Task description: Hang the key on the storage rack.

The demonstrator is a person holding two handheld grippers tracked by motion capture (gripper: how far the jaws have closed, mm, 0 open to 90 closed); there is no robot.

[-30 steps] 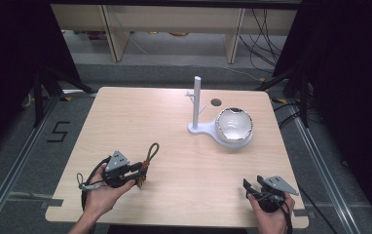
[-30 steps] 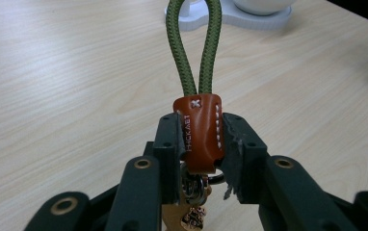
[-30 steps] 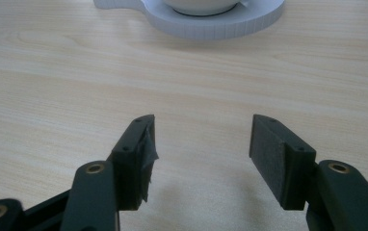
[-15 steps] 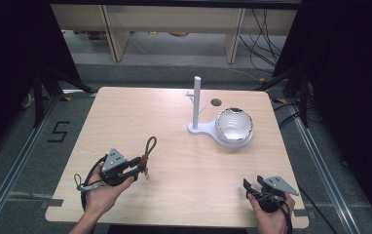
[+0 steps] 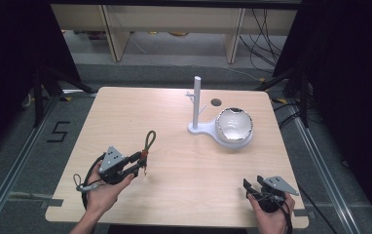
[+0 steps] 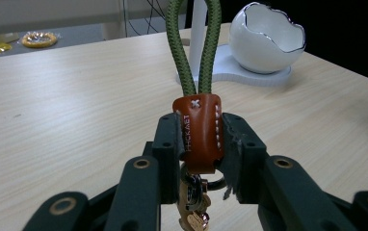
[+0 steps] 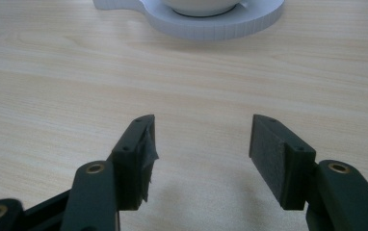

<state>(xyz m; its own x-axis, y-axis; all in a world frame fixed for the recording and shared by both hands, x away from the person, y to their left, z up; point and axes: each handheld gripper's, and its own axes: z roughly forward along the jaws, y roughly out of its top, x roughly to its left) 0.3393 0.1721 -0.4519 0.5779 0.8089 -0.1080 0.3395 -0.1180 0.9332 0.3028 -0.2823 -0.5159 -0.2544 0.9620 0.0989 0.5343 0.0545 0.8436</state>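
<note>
The left gripper (image 6: 199, 144) is clamping the keychain's brown leather tab (image 6: 200, 131), lifting its green cord loop (image 5: 148, 141) slightly toward the white stand (image 5: 196, 105); the right gripper (image 7: 201, 159) is gaping empty.

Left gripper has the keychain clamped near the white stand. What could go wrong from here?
1. The left gripper pinches only the small brown leather tab of the green braided cord loop; the tab could slip or twist between the pads.
2. The loop looks narrow, so threading it over the white upright post may miss or snag its side peg.
3. The white eggshell-shaped bowl sits on the post's base; a sideways swing could knock it. The right gripper is open and far off.
</note>
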